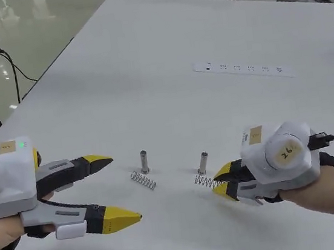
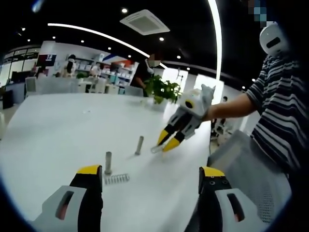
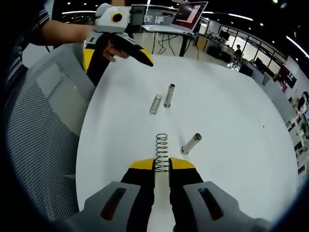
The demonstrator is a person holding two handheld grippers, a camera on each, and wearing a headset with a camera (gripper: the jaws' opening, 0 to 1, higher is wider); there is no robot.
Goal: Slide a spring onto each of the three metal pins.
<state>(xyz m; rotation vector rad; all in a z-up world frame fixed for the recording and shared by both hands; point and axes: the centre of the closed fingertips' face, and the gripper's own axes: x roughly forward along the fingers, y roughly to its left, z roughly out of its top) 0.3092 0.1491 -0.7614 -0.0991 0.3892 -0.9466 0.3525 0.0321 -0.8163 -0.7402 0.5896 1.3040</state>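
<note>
Currently right tongs [image 3: 162, 167] pinch a spring [image 3: 161, 145] by its end; left tongs [image 1: 121, 189] gape empty.

Bare table [image 1: 148, 72] separates the left pin [image 1: 144, 162] from the right pin [image 1: 203, 162], both upright and well apart. A loose spring [image 1: 143, 180] lies just before the left pin. The right gripper [image 1: 220, 182], clamping a second spring [image 1: 203, 181], crowds the right pin's near side. Beyond, the top is open up to the power strip [image 1: 242, 69].

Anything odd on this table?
Nothing broken. The left pin and right pin stand upright; the loose spring lies by the left pin, the held spring is pinched in the right tongs. Two pins, not three.
</note>
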